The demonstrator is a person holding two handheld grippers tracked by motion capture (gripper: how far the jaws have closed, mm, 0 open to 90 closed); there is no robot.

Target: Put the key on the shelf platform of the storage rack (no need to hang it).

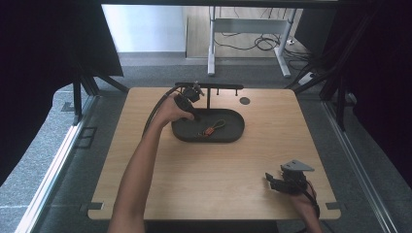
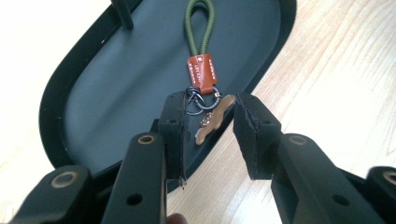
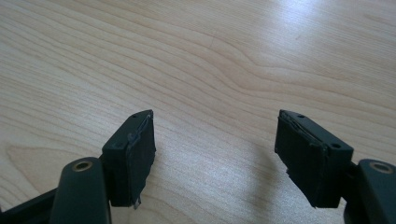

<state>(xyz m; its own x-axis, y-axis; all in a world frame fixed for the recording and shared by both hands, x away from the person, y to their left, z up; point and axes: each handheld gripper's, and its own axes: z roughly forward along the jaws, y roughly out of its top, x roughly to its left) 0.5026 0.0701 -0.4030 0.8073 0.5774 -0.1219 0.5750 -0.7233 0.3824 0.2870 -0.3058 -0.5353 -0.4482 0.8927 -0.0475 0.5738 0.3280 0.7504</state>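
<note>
We have our left gripper (image 2: 208, 126) lowered over the near edge of the dark oval tray (image 1: 180, 133) at the far middle of the counter (image 1: 214, 179). Its fingers (image 2: 173, 126) stand partly open with nothing clamped between them.

The keychain (image 1: 212, 128) lies flat inside the tray. In the left gripper view we see its green cord loop (image 2: 198, 23) pointing away from us, then the orange leather tab (image 2: 201, 72), then the metal rings (image 2: 201, 99) and a small brown charm (image 2: 214, 122) closest to the fingers. So its long axis runs straight out from the gap between the fingers, and the ring end sits just inside that gap, with the left finger almost touching the rings. We cannot tell whether it does touch.

We judge that the coming move depends on this line-up: closing the fingers here would catch the rings or charm, not the cord. The thin metal parts may slip or swing.

Our right gripper (image 1: 284, 180) rests on the counter well apart from the tray, at the near right corner. In its own view, its fingers (image 3: 133, 154) are wide open over bare wood, holding nothing. The left hand (image 1: 170, 109) is clearly the nearer one to the keychain.

A black rack (image 1: 209, 87) stands just behind the tray.
</note>
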